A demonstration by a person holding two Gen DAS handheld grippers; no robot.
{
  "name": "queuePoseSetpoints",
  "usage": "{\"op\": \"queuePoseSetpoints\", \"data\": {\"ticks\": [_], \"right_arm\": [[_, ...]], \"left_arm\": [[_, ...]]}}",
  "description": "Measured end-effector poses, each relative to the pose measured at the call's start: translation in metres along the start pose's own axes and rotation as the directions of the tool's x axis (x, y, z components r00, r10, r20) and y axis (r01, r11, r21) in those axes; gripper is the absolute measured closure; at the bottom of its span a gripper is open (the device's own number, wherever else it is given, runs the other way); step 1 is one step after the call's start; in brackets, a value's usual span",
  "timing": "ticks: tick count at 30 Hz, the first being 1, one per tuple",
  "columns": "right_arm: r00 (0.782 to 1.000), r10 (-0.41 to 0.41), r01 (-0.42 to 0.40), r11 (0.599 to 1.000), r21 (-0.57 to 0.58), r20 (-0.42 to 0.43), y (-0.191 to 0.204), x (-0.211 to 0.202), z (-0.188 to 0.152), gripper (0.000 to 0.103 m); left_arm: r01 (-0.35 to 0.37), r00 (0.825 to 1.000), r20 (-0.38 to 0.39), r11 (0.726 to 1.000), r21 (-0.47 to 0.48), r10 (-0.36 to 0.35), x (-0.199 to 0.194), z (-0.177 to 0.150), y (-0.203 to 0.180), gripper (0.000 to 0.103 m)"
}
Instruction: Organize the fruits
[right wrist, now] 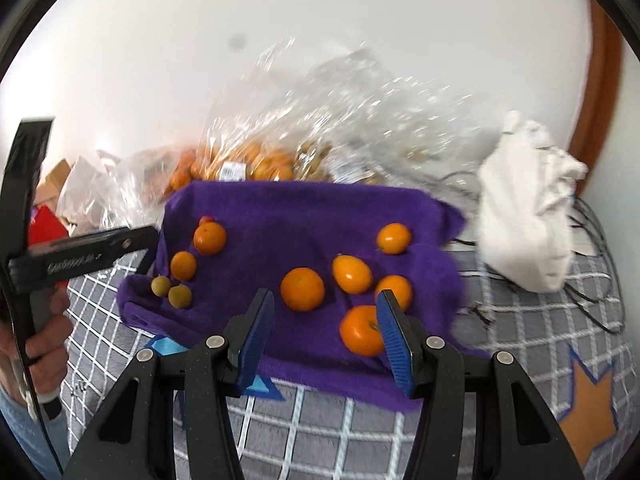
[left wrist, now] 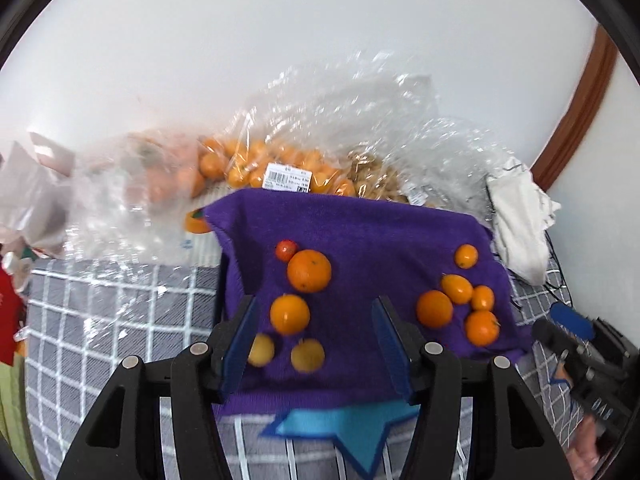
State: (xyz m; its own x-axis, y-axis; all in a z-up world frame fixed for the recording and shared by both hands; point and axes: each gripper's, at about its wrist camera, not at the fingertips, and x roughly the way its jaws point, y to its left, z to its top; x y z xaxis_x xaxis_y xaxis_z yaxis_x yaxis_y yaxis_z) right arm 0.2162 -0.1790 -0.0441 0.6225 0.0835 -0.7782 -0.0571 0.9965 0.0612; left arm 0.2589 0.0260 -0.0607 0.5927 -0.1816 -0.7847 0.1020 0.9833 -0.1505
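Both hand-held grippers, left (left wrist: 314,340) and right (right wrist: 326,330), gape empty; only the right view shows the white bag (right wrist: 528,216) whole.

Oranges (left wrist: 309,276) on purple cloth (left wrist: 360,232)

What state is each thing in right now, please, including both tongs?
Left tongs: open, empty.
Right tongs: open, empty.
Purple cloth: spread flat on the checked blanket.
Loose oranges: lying in two clusters on the cloth.
Plastic bags: crumpled, still holding fruit.
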Motion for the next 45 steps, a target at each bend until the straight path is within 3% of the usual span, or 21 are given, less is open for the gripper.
{"op": "queuePoseSetpoints", "data": {"ticks": [8, 10, 11, 15, 19, 30, 45], "right_arm": [[0.994, -0.058, 0.054, 0.998, 0.045, 0.09, -0.009, -0.082, -0.019, 0.048], [0.99, -0.081, 0.076, 0.996, 0.044, 0.116, -0.009, -0.1, -0.028, 0.027], [0.986, -0.094, 0.089, 0.995, 0.041, 0.136, -0.008, -0.109, -0.033, 0.023], [0.976, -0.121, 0.116, 0.993, 0.037, 0.179, -0.006, -0.138, -0.05, 0.014], [0.964, -0.134, 0.126, 0.991, 0.051, 0.228, -0.005, -0.167, -0.07, 0.007], [0.953, -0.16, 0.147, 0.987, 0.067, 0.259, -0.001, -0.212, -0.113, 0.001], [0.953, -0.163, 0.152, 0.986, 0.064, 0.255, 0.001, -0.22, -0.128, 0.001]], "left_arm": [[-0.004, 0.997, 0.076, 1.0, 0.016, 0.003, -0.073, -0.041, -0.019, 0.042], [-0.005, 0.996, 0.086, 1.0, 0.018, 0.004, -0.085, -0.05, -0.023, 0.04], [-0.005, 0.996, 0.091, 1.0, 0.02, 0.003, -0.091, -0.056, -0.025, 0.039], [0.0, 0.993, 0.118, 1.0, 0.017, -0.002, -0.113, -0.076, -0.029, 0.038], [-0.007, 0.989, 0.146, 1.0, 0.029, 0.003, -0.135, -0.096, -0.039, 0.03], [-0.003, 0.977, 0.212, 1.0, 0.021, -0.001, -0.183, -0.141, -0.05, 0.021], [-0.014, 0.976, 0.22, 1.0, 0.023, 0.009, -0.191, -0.153, -0.049, 0.02]]}}
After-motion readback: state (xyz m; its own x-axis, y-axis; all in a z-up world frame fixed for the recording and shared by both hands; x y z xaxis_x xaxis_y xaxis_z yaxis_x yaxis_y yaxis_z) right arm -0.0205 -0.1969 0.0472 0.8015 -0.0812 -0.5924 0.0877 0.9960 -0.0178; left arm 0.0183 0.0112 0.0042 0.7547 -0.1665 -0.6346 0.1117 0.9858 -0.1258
